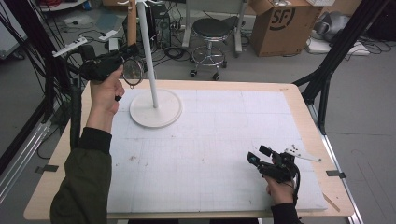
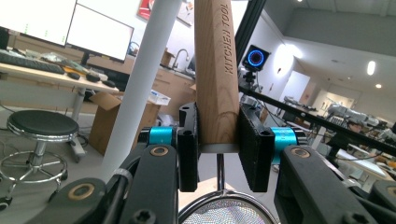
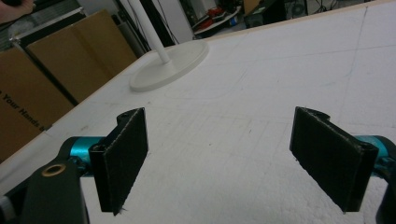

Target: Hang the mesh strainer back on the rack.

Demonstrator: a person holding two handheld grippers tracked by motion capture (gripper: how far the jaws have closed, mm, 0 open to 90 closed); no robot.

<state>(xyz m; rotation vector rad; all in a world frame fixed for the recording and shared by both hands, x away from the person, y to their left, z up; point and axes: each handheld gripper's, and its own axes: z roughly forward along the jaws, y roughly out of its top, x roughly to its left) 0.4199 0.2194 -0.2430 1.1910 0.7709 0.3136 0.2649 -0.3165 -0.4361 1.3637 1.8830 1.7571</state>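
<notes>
— Wood, that handle, stamped "KITCHEN TOOL", and the left gripper has its two black jaws clamped flat against both sides of it near the lower end. Looks like a strainer: a round mesh bowl hangs below the handle on a short wire neck.

— Where is it, exactly?

— Up in the air at the far left corner of the surface, just beside the white pole of the stand. The stand's round base sits on the white mat below. My guess is the strainer is going onto one of the pegs at the top of the stand, or coming off one; I can't tell which from here.

— And the other hand?

— Right gripper is low at the near right, well apart from everything, jaws spread wide with nothing between them.

— What could go wrong?

— The handle runs very close to the pole. A small twist of the wrist could knock it against the pole and rock the stand, since nothing steadies the base. Also the grip is on smooth wood near one end, so the handle might pivot between the pads and the strainer could swing or slip.
</notes>
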